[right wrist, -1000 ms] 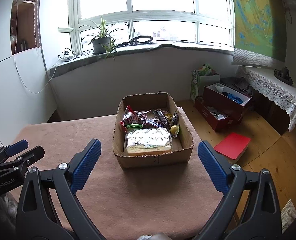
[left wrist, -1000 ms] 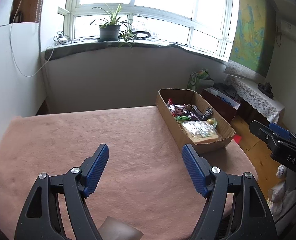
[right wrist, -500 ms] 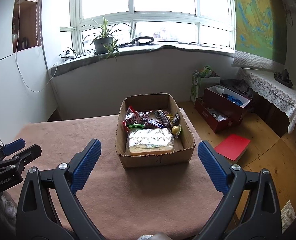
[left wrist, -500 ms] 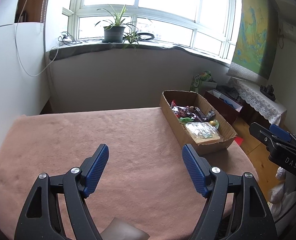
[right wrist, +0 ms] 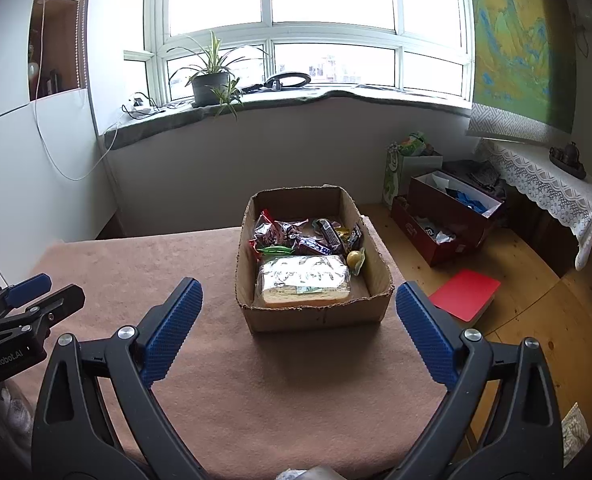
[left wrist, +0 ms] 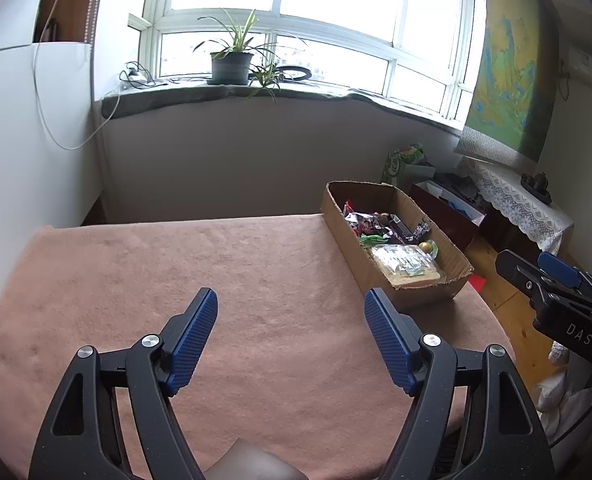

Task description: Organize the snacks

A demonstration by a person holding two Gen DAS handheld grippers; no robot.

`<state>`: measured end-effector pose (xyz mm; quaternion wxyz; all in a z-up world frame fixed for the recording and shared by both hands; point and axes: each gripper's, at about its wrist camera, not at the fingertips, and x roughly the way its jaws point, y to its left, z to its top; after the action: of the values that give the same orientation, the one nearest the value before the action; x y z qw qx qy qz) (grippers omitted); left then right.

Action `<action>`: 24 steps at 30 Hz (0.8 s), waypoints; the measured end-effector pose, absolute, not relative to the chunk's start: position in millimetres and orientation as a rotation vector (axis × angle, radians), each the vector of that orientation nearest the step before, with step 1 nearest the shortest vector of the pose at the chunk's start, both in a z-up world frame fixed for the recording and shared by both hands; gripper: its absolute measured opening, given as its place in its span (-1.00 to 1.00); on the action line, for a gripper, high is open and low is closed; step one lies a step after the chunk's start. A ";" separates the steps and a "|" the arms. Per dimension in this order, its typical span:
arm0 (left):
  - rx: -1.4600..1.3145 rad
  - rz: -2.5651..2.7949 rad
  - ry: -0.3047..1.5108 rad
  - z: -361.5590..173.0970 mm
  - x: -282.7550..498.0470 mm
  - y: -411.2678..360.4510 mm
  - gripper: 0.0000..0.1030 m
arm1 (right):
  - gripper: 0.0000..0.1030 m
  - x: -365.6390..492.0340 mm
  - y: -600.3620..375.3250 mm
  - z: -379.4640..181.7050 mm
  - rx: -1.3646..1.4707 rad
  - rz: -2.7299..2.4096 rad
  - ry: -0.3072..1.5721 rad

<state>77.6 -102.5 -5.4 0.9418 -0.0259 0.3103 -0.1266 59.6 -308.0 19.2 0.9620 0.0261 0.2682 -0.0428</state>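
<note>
Cardboard box sits on the bench — brown fleecy cover, box toward the far right part of it, near the right edge. Snacks are all inside the box. Wrapped sandwich loaf lies against the box's near wall. Behind it, mid-box, a heap of dark and red candy wrappers, with a green wrapper between heap and loaf. Small yellow round sweet just beside the loaf's right end, by the box's right wall. Far end of the box is bare cardboard.

Right tongs hang in front of the box's near wall, spread wide, wider than the box — nothing between the blue pads. Not touching the box.

Left tongs hover over bare bench cover left of the box, well apart from it, also spread wide and empty. Box lies ahead and to their right in the left wrist view; the right tongs' tip shows past the box's near right corner.

Off the bench, right of the box: red notebook on the wood floor, dark red open cartons beyond it. Potted plant on the windowsill, behind the box.
</note>
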 end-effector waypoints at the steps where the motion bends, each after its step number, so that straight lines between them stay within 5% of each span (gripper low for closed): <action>1: -0.054 -0.258 0.633 -5.1 77.4 -102.3 0.48 | 0.93 59.5 -307.8 19.2 0.050 -0.088 0.543; 24: -0.056 -0.248 0.634 -7.3 79.0 -101.5 0.48 | 0.93 58.4 -302.0 18.7 0.049 -0.087 0.547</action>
<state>79.0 -101.5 -7.3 0.9422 -0.0275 0.3110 -0.1215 58.4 -302.0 18.7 0.9616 0.0242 0.2699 -0.0428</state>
